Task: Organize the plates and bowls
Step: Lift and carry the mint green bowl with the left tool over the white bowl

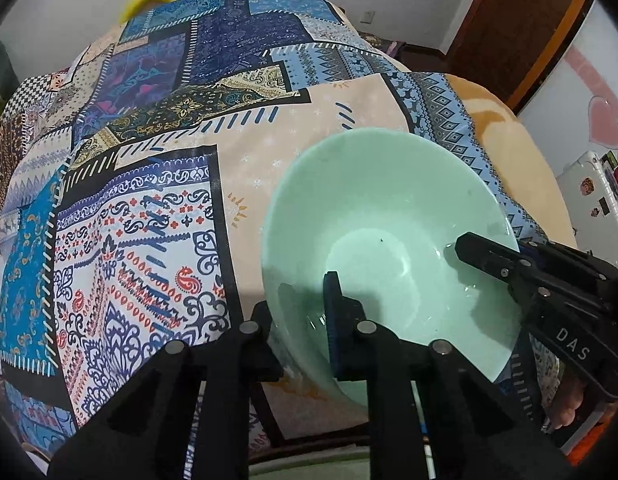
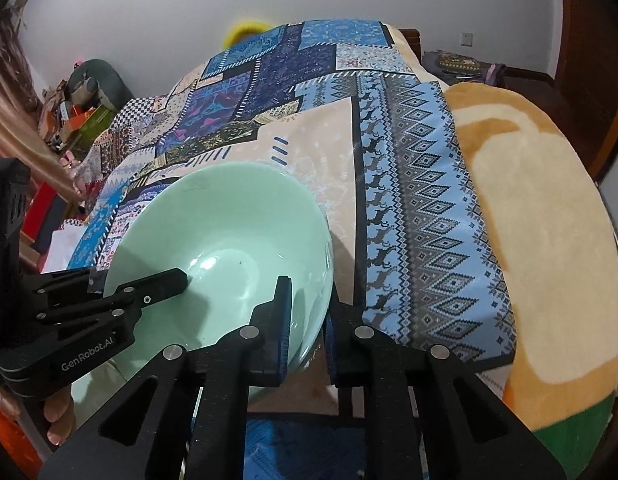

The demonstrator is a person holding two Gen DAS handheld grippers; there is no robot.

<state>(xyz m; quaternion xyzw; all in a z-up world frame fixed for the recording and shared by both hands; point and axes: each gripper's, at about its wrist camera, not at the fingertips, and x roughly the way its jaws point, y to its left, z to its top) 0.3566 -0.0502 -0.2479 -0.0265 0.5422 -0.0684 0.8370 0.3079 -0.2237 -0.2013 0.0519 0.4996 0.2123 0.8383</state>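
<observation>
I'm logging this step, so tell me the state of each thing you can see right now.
Green bowl: upright, empty, gripped at two rim spots.
Left gripper: shut on the near-left rim.
Right gripper: shut on the near-right rim.
Patterned cloth: spread flat under the bowl.

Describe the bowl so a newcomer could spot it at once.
On the patchwork cloth, near its front edge, sits the bowl. Both tongs straddle its rim, left and right. It is the only dish in view: plain mint green and empty.
</observation>
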